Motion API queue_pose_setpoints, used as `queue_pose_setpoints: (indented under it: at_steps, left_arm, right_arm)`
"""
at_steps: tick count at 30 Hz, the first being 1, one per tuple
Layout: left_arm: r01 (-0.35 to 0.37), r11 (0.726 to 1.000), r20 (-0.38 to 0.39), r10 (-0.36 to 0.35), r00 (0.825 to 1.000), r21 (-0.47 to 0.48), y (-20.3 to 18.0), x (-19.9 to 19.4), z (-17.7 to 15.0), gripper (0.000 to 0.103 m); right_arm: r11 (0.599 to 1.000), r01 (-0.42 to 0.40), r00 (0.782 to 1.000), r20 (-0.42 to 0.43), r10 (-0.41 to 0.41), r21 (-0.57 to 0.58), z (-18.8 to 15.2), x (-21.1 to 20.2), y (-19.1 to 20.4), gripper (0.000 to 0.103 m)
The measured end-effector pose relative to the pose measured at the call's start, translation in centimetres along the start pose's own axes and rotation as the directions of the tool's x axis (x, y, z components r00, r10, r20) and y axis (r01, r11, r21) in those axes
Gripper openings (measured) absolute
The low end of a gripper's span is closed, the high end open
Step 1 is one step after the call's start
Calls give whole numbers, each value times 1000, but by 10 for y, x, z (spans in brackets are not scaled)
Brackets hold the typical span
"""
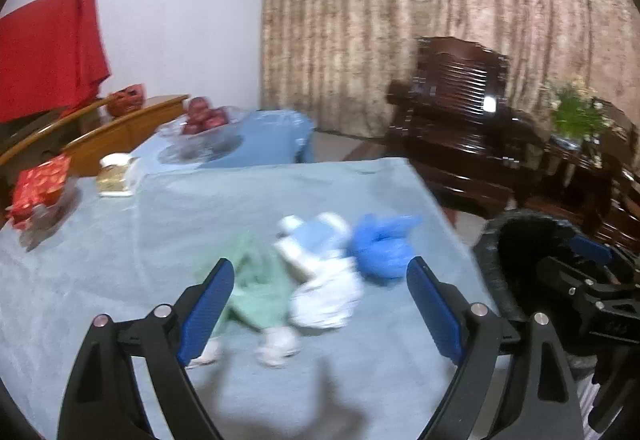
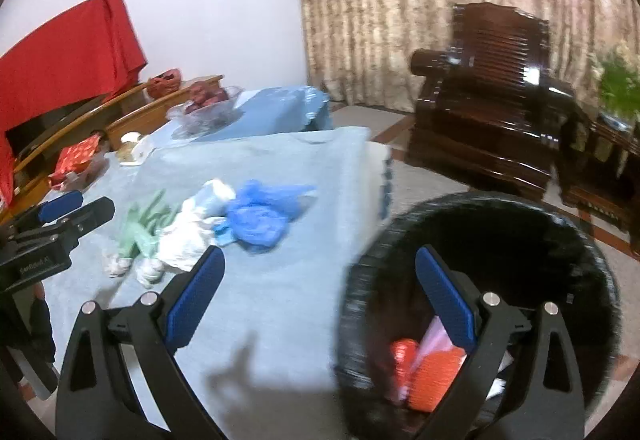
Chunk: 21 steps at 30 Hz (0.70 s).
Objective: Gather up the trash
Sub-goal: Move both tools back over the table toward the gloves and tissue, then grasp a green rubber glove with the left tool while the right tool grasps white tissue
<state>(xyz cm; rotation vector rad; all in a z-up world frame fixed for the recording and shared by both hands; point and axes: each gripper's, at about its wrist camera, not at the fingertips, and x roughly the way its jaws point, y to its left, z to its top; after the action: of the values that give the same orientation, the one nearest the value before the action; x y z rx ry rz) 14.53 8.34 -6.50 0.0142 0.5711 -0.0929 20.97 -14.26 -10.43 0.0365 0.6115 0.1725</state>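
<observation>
Left gripper point(image 1: 320, 306): black angular plastic frame, two fingers point(image 1: 208, 310) with blue ribbed pads, silver round screw heads at joints. Right gripper point(image 2: 318, 294): same build; black body, blue textured pads, silver pivots. Small white lettering on left gripper's body in right view.

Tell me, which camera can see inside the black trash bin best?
The right wrist view. It looks down into the black trash bin and shows orange trash lying at the bottom. The left wrist view catches only part of the bin's rim at its right edge, partly hidden behind the right gripper.
</observation>
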Motion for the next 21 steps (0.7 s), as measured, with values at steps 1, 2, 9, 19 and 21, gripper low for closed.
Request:
queue_pose_setpoints:
  at_steps: [1, 2, 9, 19, 21]
  left_arm:
    - [-13, 1000, -2, 13, 1000, -5, 7, 0, -2, 87]
    - [-28, 1000, -5, 28, 1000, -12, 13, 1, -3, 87]
    - [-106, 993, -34, 105, 994, -46, 62, 9, -19, 87]
    - [-141, 987, -87, 134, 987, -77, 95, 31, -32, 87]
    - [-145, 986, -95, 138, 986, -80, 98, 35, -34, 87]
  right_arm:
    - [1000, -11, 1000, -2, 11, -8, 1, 5, 8, 94]
    - [1000, -22, 1000, -4, 22, -19, 1, 11, 17, 94]
    - [996, -75, 997, -26, 73, -58, 4, 46, 62, 94]
    - [990, -113, 991, -80, 105, -89, 2, 91, 106, 94]
    - [989, -117, 989, -97, 108, -95, 2, 101, 112, 94]
